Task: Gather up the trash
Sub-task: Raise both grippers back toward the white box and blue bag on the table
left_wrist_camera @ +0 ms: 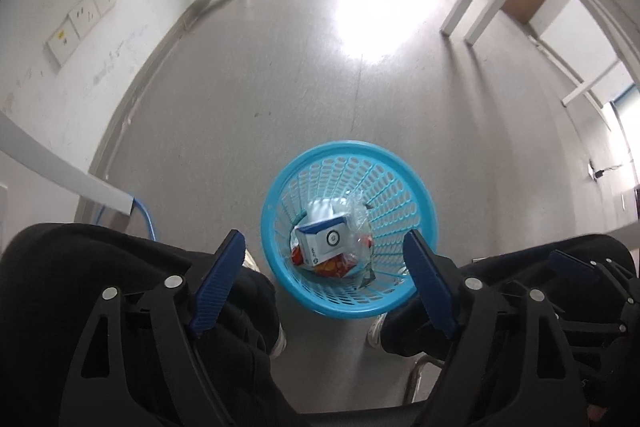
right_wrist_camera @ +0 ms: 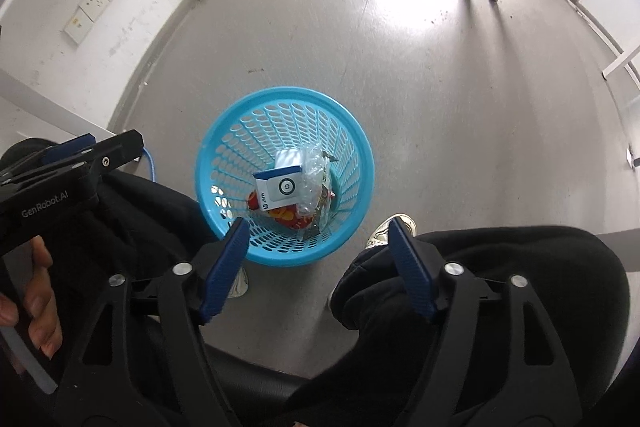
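Both your claws, left claw (left_wrist_camera: 324, 247) and right claw (right_wrist_camera: 318, 233), hang released, empty, above the blue mesh basket (right_wrist_camera: 224, 147) holding a white-blue box (right_wrist_camera: 280, 193) and crumpled wrappers (right_wrist_camera: 314, 171).

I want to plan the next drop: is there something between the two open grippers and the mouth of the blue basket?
Nothing visible. The left gripper and right gripper are open and empty above the blue basket, whose mouth is uncovered.
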Tool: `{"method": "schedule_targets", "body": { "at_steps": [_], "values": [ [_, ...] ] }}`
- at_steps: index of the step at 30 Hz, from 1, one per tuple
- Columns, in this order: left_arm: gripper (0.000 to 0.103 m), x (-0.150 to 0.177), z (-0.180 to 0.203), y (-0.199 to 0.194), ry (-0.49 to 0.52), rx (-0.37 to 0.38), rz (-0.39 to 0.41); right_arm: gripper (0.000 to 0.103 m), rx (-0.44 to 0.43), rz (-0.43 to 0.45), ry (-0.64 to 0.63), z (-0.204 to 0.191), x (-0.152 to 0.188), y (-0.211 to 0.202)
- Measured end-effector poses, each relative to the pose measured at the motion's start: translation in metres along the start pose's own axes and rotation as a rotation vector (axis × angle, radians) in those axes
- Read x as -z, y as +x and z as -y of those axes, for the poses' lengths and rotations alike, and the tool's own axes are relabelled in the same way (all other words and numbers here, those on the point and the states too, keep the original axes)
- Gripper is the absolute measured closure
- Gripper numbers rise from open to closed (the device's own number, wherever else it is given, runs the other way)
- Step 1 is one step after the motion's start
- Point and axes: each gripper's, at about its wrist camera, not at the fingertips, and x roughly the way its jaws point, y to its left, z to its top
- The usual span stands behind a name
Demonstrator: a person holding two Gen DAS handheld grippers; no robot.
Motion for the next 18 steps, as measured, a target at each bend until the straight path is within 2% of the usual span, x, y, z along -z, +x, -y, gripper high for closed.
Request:
{"method": "schedule_targets", "body": {
  "at_steps": [3, 8, 10, 13, 14, 18],
  "values": [
    [0.015, 0.009, 0.004, -0.015, 0.019, 0.008, 0.037, 0.031, -0.019, 0.011, -0.017, -0.001, 0.008, -0.014],
    [0.01, 0.027, 0.001, -0.041, 0.0, 0.027, 0.07, 0.017, -0.031, 0.083, -0.042, -0.006, 0.022, -0.048],
    [0.006, 0.034, -0.001, -0.057, -0.005, 0.02, 0.11, 0.015, -0.05, 0.1, -0.047, -0.004, 0.031, -0.061],
    [0.006, 0.042, -0.002, -0.074, -0.019, 0.013, 0.16, 0.011, -0.094, 0.135, -0.05, -0.001, 0.044, -0.082],
    [0.006, 0.044, -0.002, -0.077, -0.02, 0.011, 0.167, 0.009, -0.096, 0.151, -0.052, 0.001, 0.048, -0.09],
    [0.006, 0.054, 0.001, -0.095, 0.003, 0.012, 0.204, 0.008, -0.101, 0.213, -0.057, 0.006, 0.065, -0.117]
  ]
}}
